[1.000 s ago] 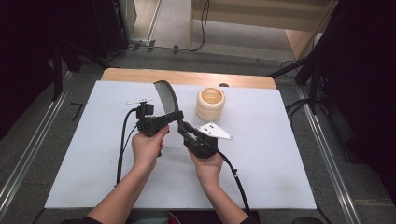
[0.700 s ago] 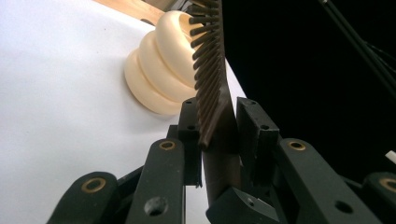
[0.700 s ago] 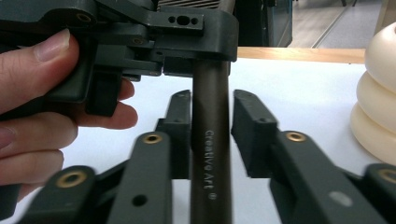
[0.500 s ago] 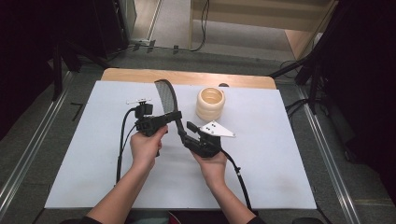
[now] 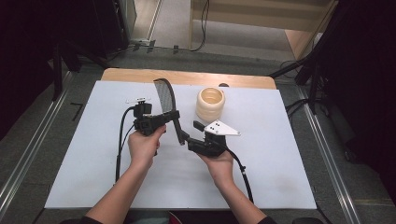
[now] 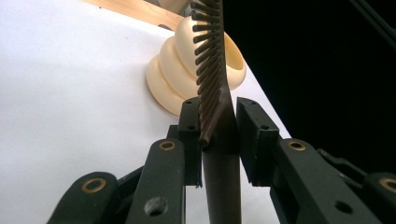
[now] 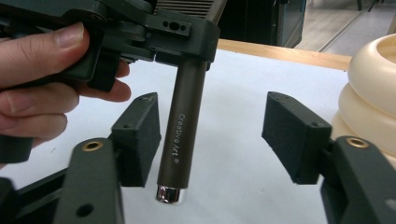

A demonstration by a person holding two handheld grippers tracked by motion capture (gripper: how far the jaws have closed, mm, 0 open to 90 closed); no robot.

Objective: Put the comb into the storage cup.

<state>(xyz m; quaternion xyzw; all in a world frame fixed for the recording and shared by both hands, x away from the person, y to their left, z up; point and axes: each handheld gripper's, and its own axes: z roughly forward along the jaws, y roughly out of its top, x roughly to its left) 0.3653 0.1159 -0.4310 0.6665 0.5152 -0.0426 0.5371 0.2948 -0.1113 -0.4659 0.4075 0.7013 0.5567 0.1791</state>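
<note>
Above table: left claw [image 6: 215, 135] clamps brush [image 6: 212, 88]; right claw [image 7: 212, 135] opening.

Lab-style recording space, white-covered table [image 5: 93, 186], metal floor rails [image 5: 28, 168], loose cables [image 5: 299, 105], dark surrounds

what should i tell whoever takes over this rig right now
Left hand-held gripper: shut on the brush, at the neck where handle meets bristles, brush held above the table.
Right hand-held gripper: open; its jaws have just been opening, the brush handle between them, pads not pressing.
Cream ribbed pot: upright on the table beyond the grippers, nothing in it that can be seen.
Done: brush passed to the left grip.
Left: probably putting the brush in the pot.
</note>
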